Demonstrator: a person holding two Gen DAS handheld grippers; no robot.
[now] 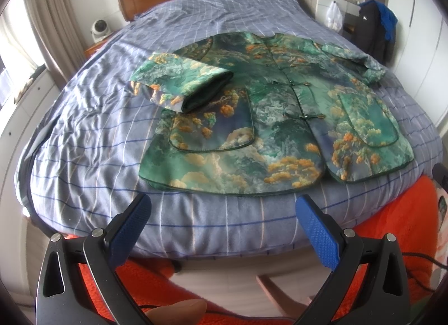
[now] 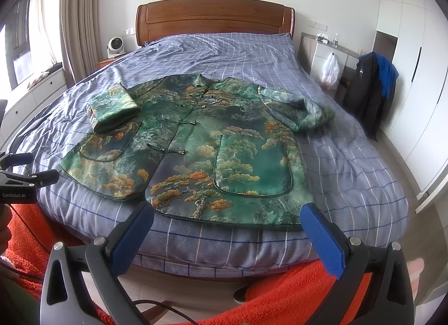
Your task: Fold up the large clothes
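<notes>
Ahead of both hand-held grippers, the bed [image 2: 336, 143] with its blue checked cover carries a green jacket [image 2: 196, 151] patterned with orange-gold trees, spread front-up and buttoned, hem nearest. Its left-side sleeve [image 1: 179, 84] is folded inward onto the front. The left hand-held gripper [image 1: 224, 210] and right hand-held gripper [image 2: 226, 218] hover before the hem, jaws spread wide, gripping nothing.

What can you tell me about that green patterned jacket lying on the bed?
The jacket looks like shiny green brocade with orange trees and pale clouds. It lies flat, front up, on the checked blue bedcover, knot buttons fastened down the middle and two large piped pockets showing. One sleeve is folded across its front; the other sleeve lies crumpled beside it. Neither claw touches it.
</notes>
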